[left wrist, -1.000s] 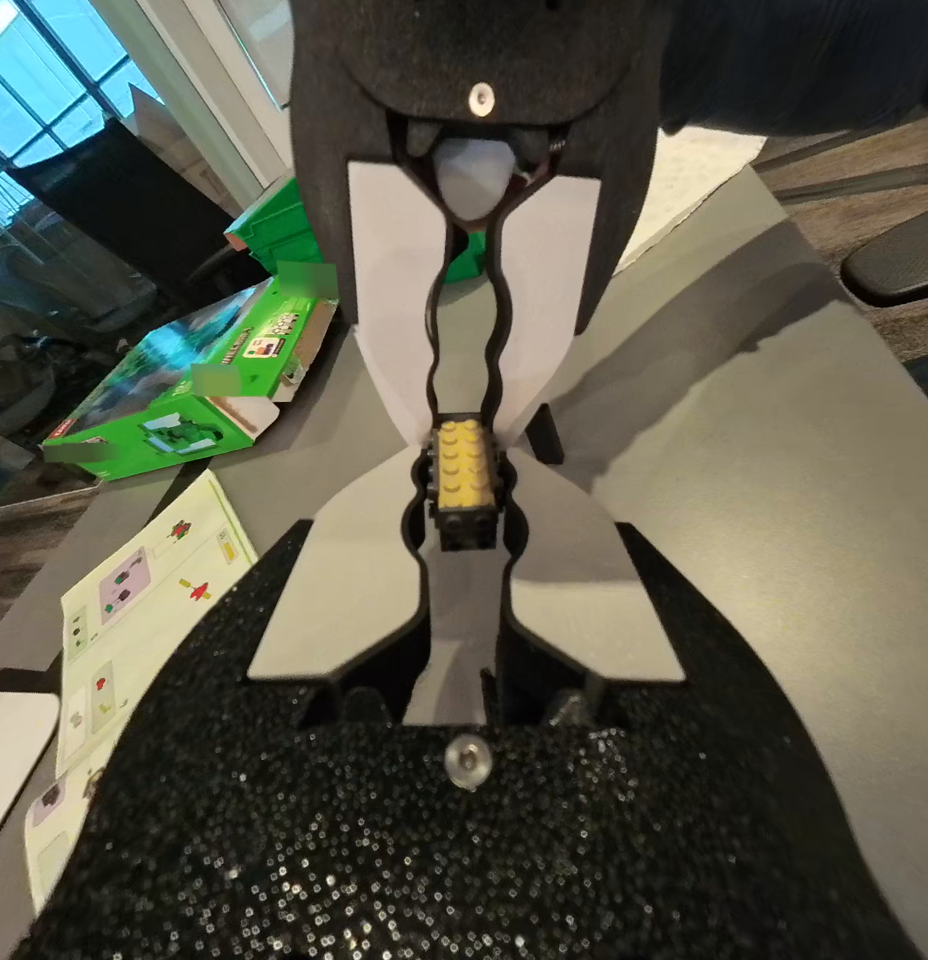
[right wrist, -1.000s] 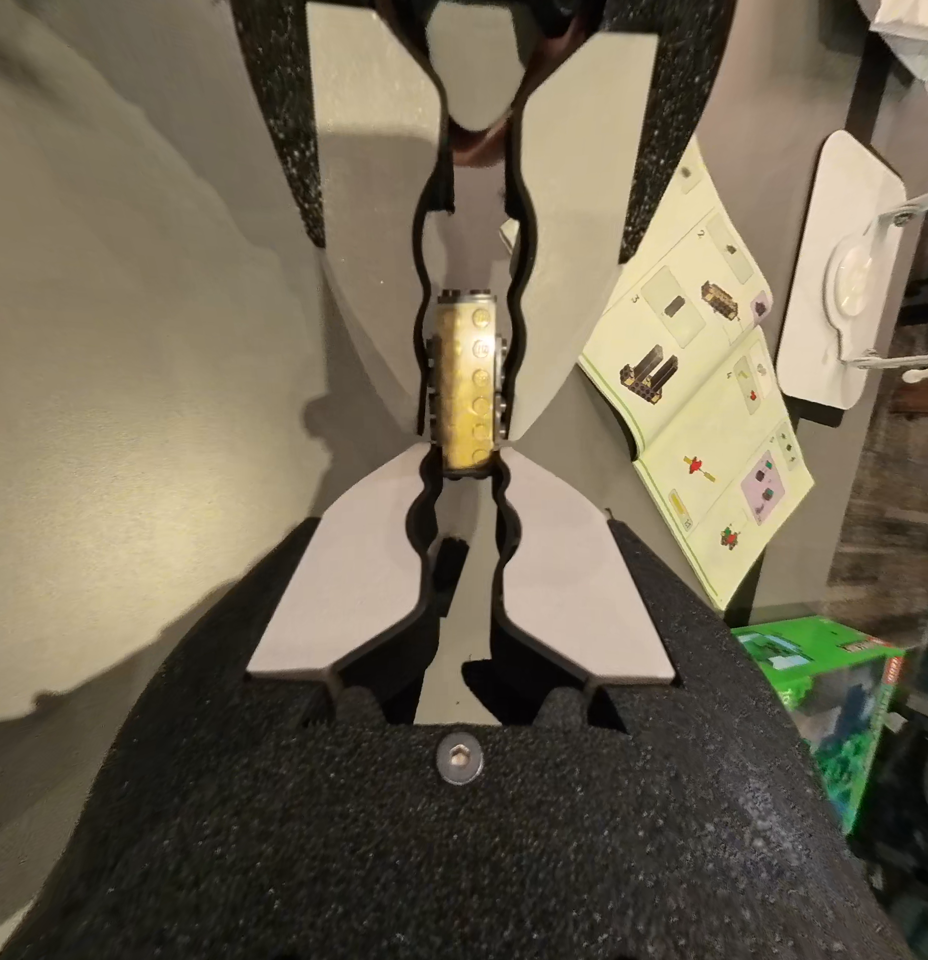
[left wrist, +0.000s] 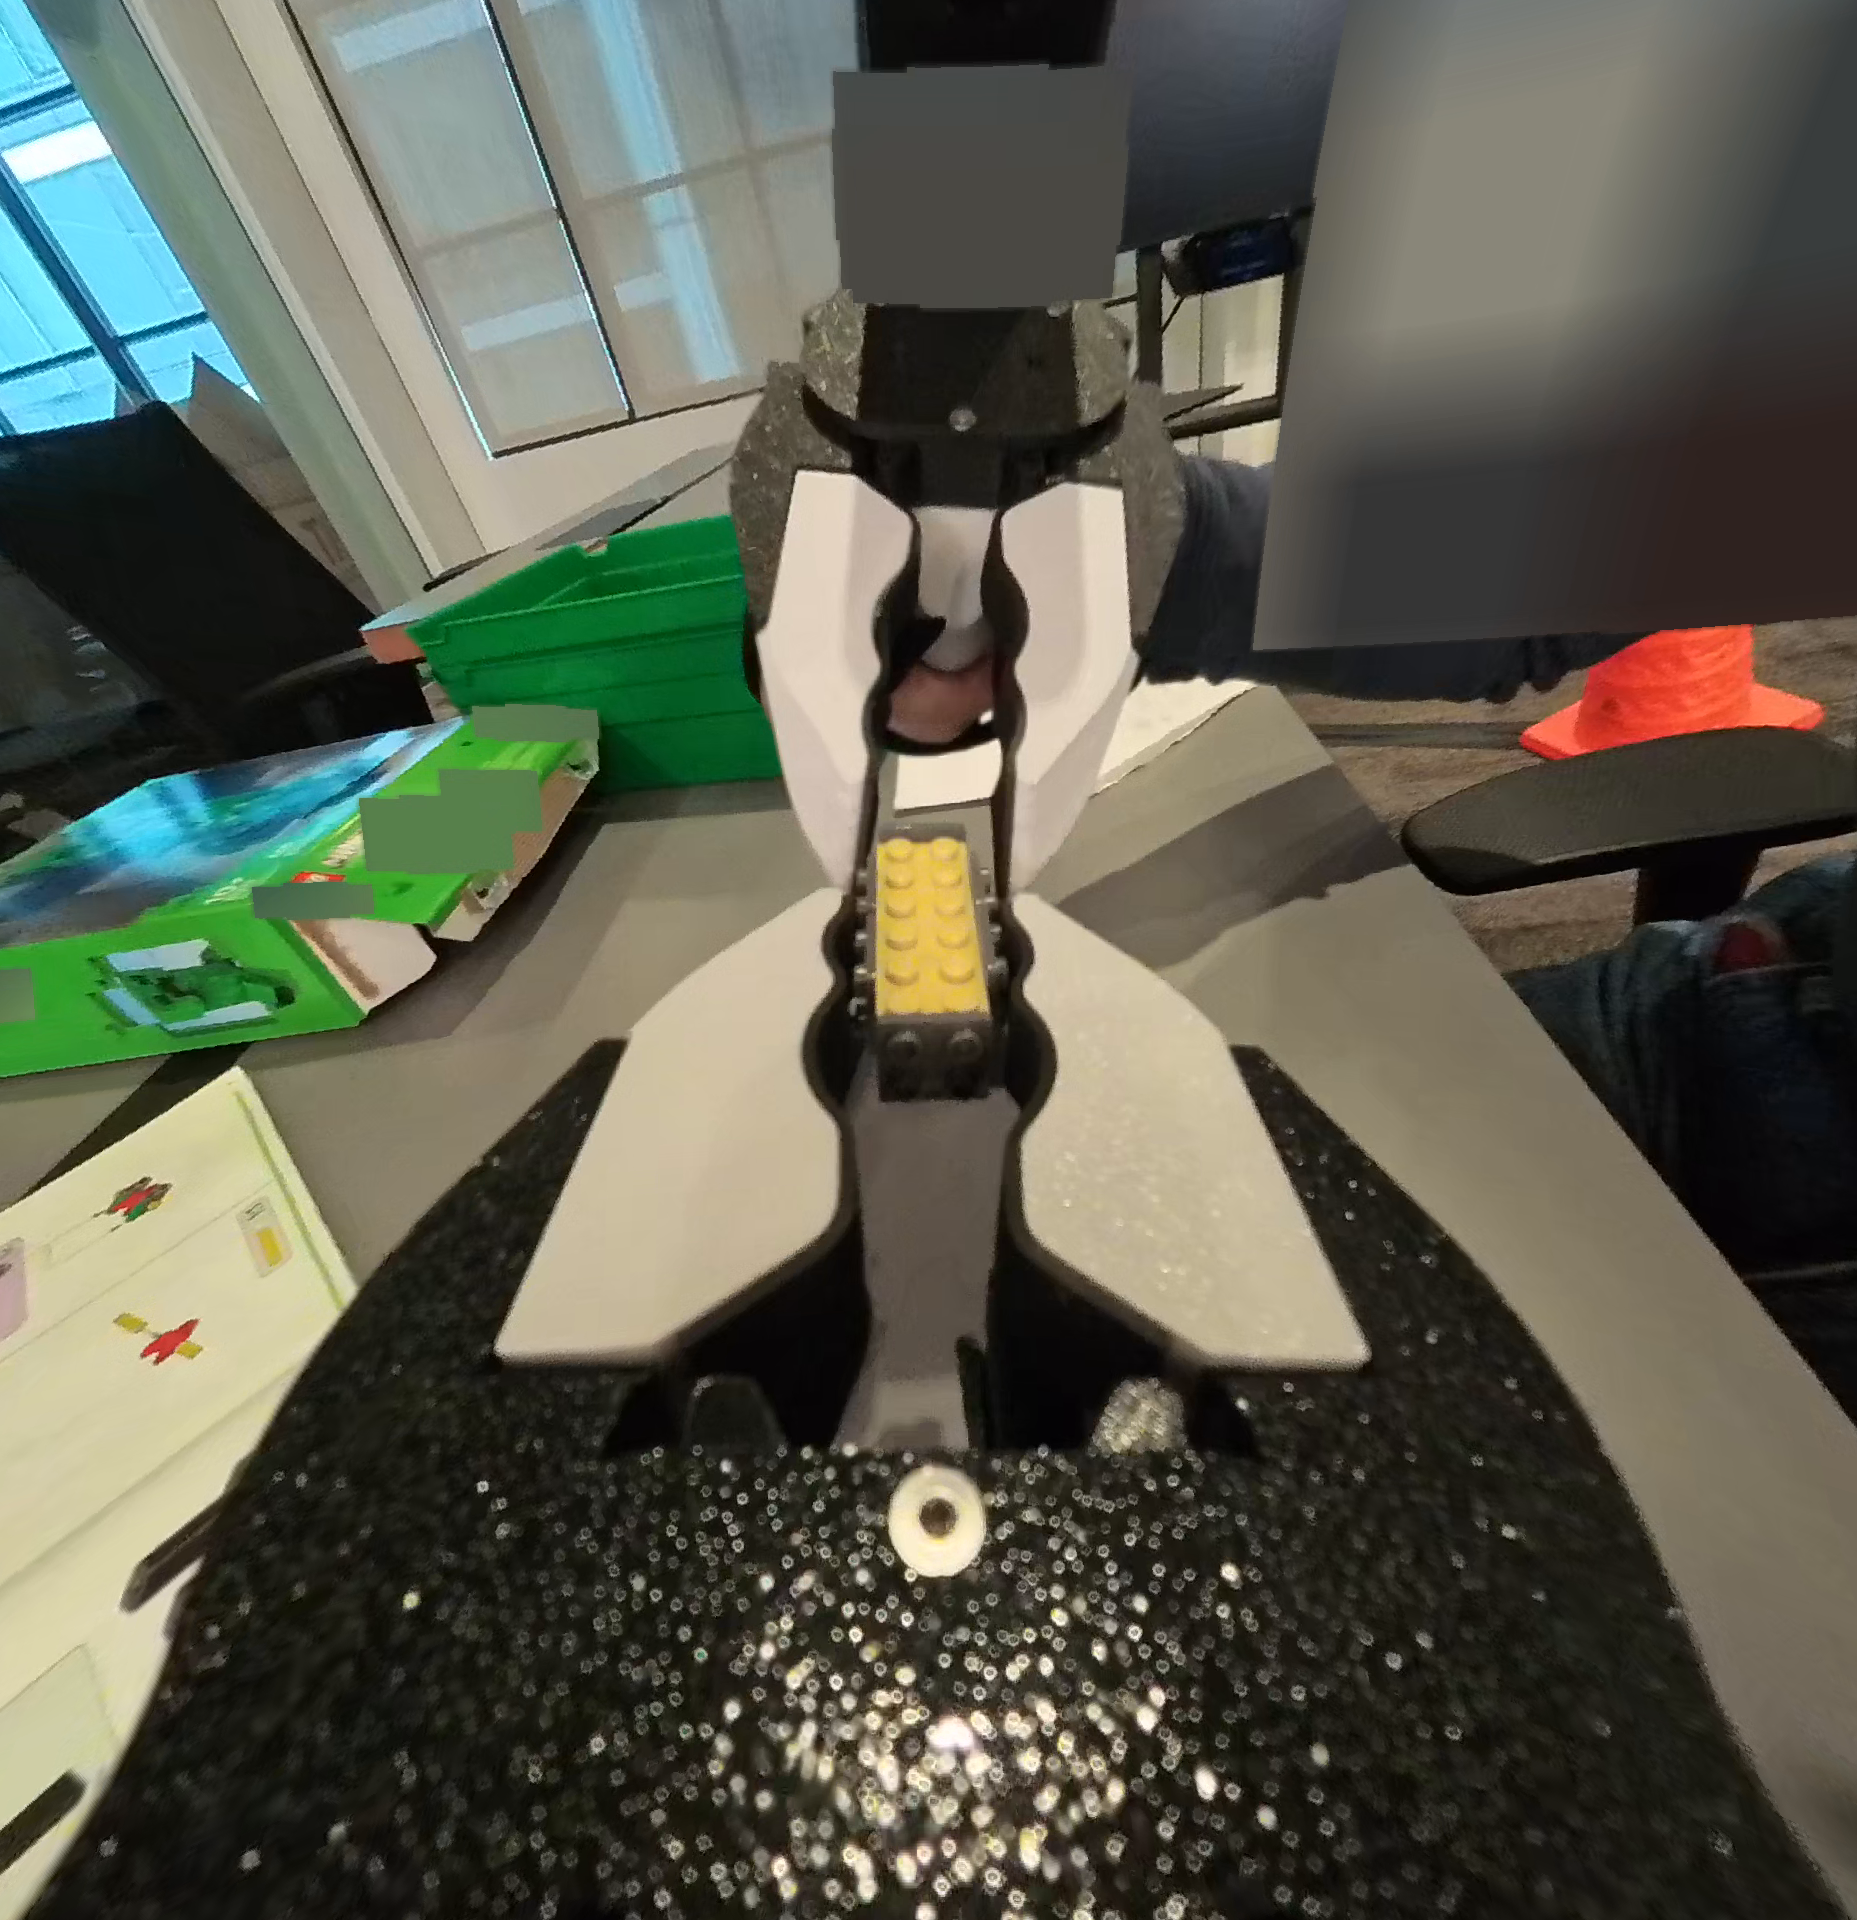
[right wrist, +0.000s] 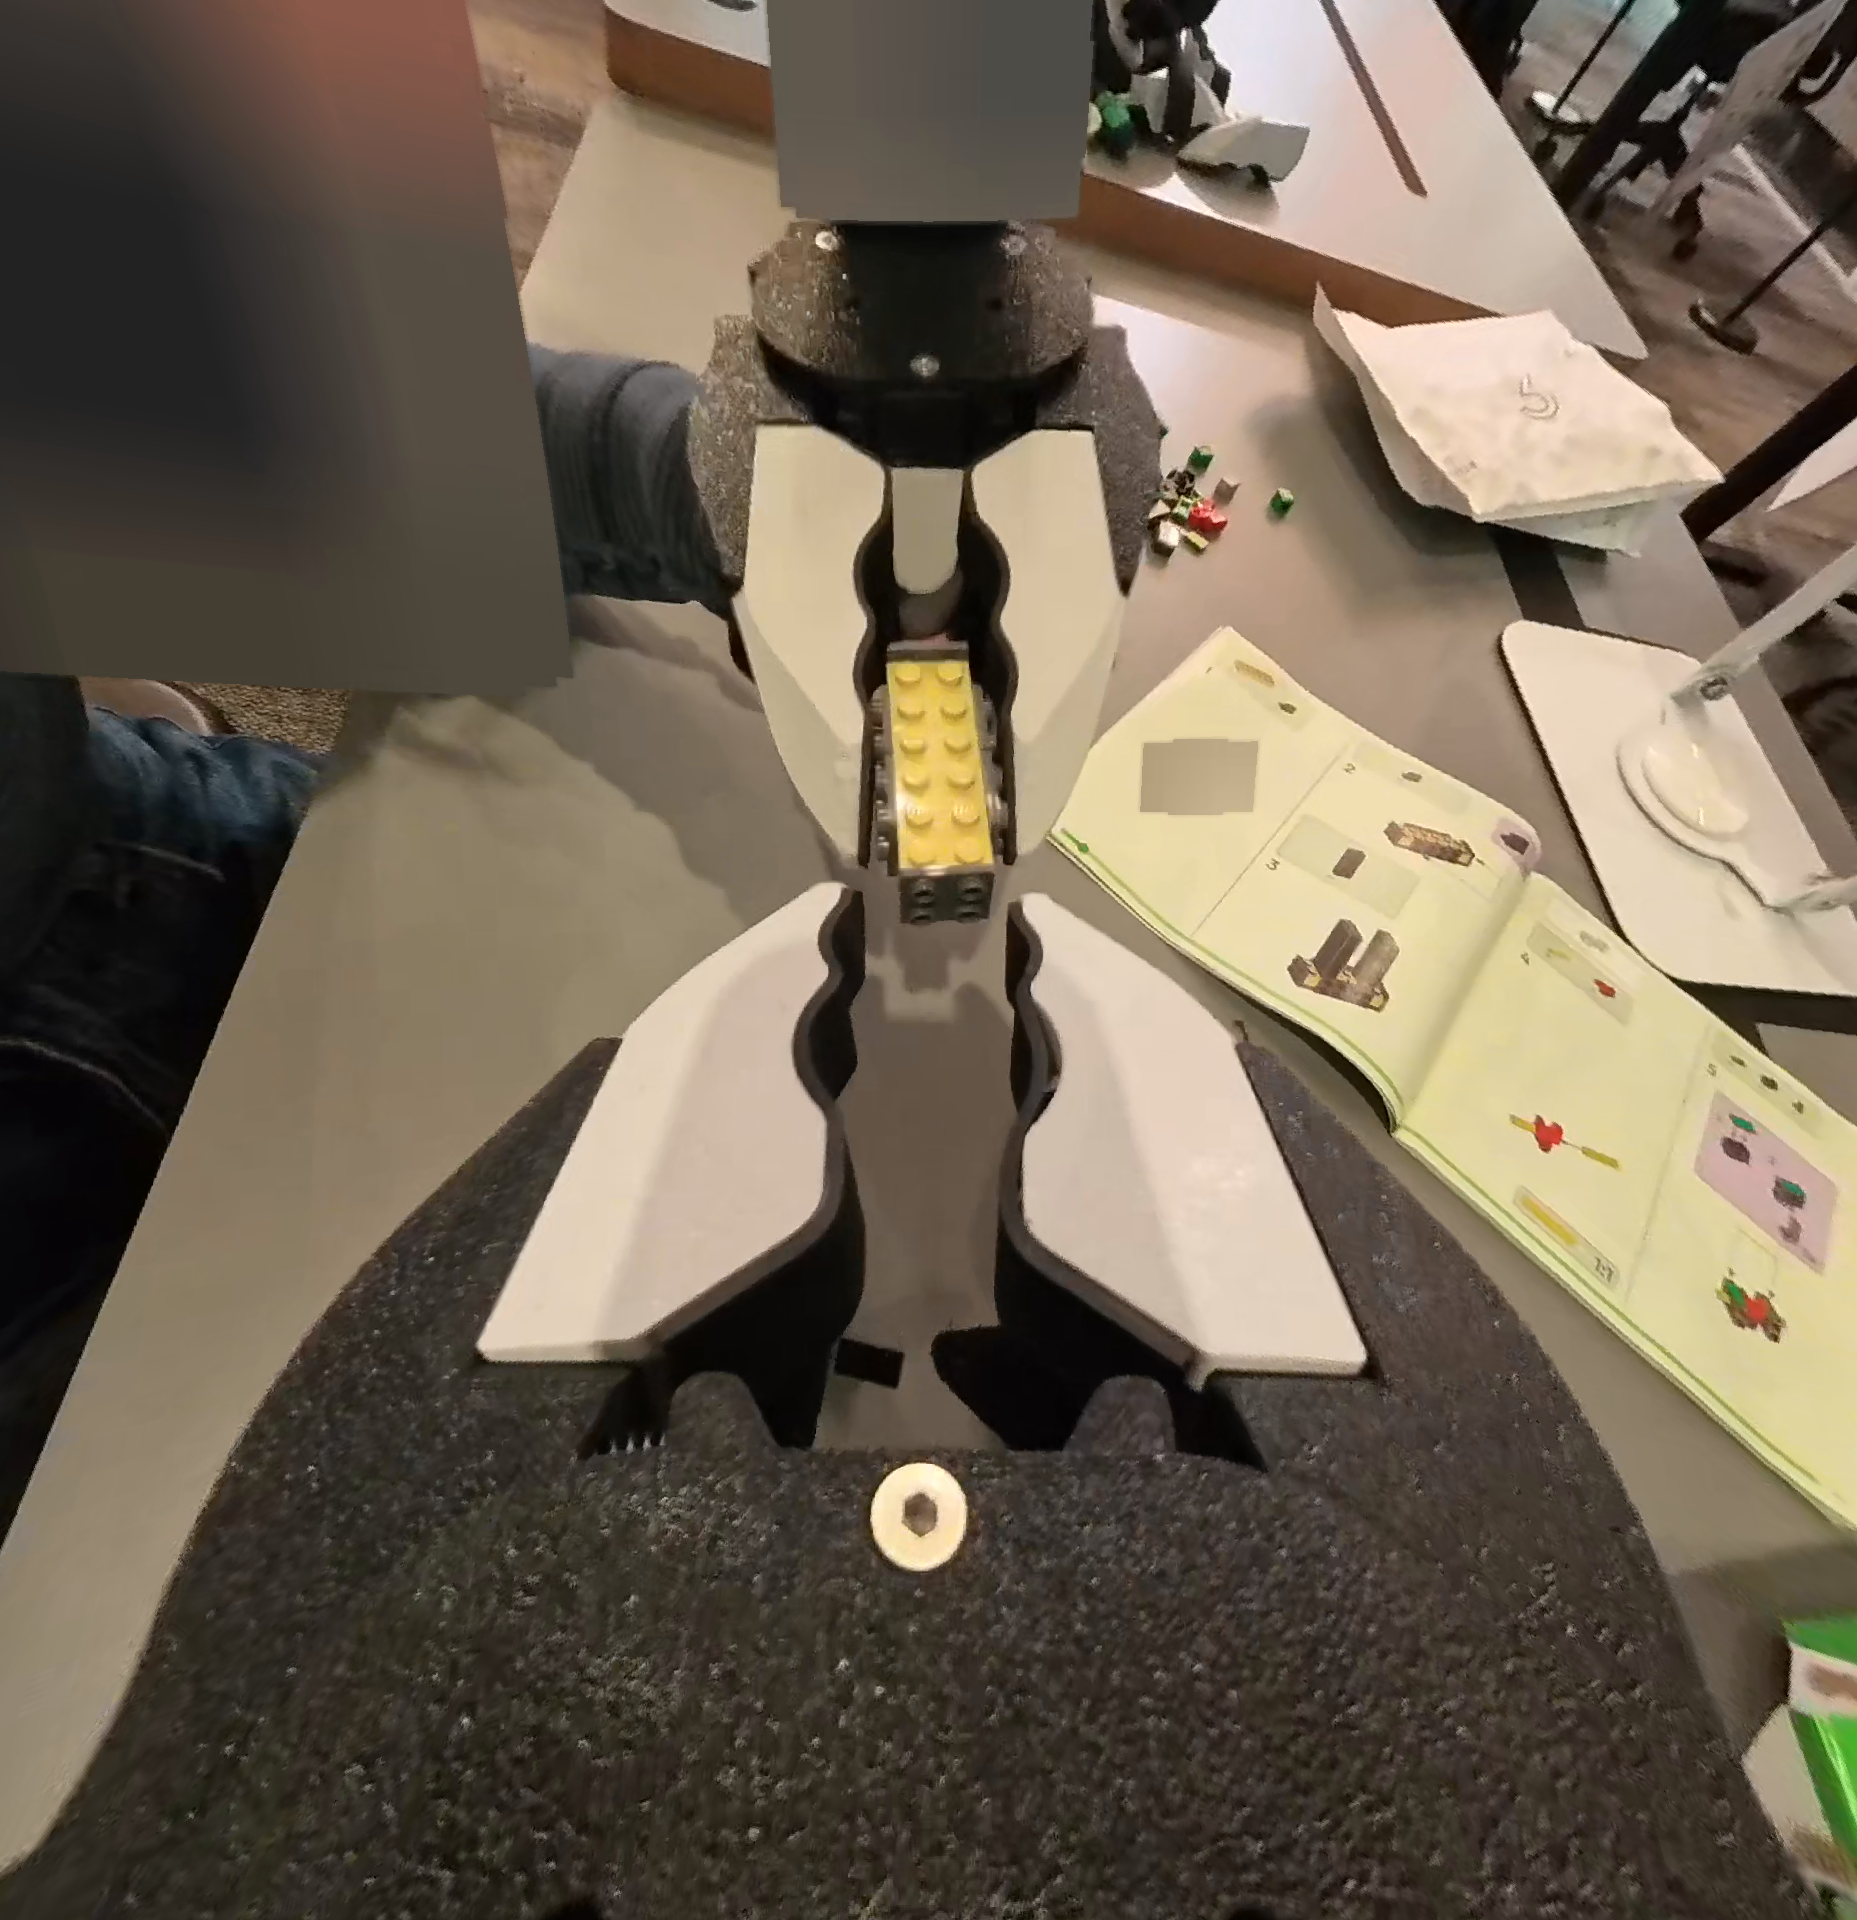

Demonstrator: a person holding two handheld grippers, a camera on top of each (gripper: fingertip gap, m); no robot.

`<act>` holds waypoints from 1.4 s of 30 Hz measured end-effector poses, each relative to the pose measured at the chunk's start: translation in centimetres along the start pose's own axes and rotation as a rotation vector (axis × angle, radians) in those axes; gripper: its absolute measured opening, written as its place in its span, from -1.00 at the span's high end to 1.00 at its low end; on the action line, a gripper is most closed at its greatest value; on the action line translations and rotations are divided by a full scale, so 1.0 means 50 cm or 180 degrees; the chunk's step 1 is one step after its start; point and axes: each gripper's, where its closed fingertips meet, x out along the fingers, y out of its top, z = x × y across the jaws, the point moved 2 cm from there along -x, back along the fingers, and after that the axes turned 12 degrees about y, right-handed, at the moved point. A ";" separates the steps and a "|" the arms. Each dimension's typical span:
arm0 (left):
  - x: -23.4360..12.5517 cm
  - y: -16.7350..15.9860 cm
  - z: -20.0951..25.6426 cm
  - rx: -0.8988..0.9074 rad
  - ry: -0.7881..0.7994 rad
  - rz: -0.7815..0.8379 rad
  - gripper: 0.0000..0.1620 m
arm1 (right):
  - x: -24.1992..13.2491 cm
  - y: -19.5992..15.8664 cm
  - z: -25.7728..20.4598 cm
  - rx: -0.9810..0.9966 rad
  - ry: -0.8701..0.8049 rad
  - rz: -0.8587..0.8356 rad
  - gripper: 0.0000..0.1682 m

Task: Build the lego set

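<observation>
The lego brick stack (left wrist: 929, 940) sits clamped between the left gripper (left wrist: 929, 966) fingers, clear of the right gripper (right wrist: 929, 914) fingers, parted

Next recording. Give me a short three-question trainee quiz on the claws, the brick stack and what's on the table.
1. True or false: the yellow-topped brick stack rests on the grey table.
2. What lies open on the table beside the claws? A) an instruction booklet B) a laptop C) a newspaper
3. Fill in: the left claw is ___ (open/shut) on the stack.

Key: 1 false, it is held clear of the table; 2 A; 3 shut.
</observation>
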 end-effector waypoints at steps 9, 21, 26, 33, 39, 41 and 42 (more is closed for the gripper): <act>-0.001 0.009 0.006 -0.0169 -0.0105 0.0126 0.69 | 0.004 0.010 -0.001 -0.0116 -0.0035 0.0239 0.80; 0.014 -0.018 0.007 0.0015 0.0010 -0.0215 0.55 | -0.001 -0.003 -0.002 -0.0097 -0.0015 0.0217 0.80; 0.016 -0.014 0.014 0.0038 -0.0034 -0.0161 0.65 | -0.001 -0.003 -0.005 -0.0106 0.0030 0.0235 0.80; 0.012 -0.002 0.015 0.0044 -0.0038 -0.0021 0.68 | -0.001 0.001 -0.008 -0.0133 0.0059 0.0299 0.80; 0.010 0.003 0.019 0.0004 -0.0099 0.0039 0.68 | -0.002 0.003 -0.011 -0.0167 0.0084 0.0298 0.80; 0.010 0.004 0.019 -0.0012 -0.0103 0.0059 0.68 | -0.003 0.004 -0.011 -0.0177 0.0077 0.0305 0.80; 0.010 0.005 0.019 -0.0012 -0.0102 0.0068 0.68 | -0.003 0.004 -0.011 -0.0181 0.0074 0.0309 0.80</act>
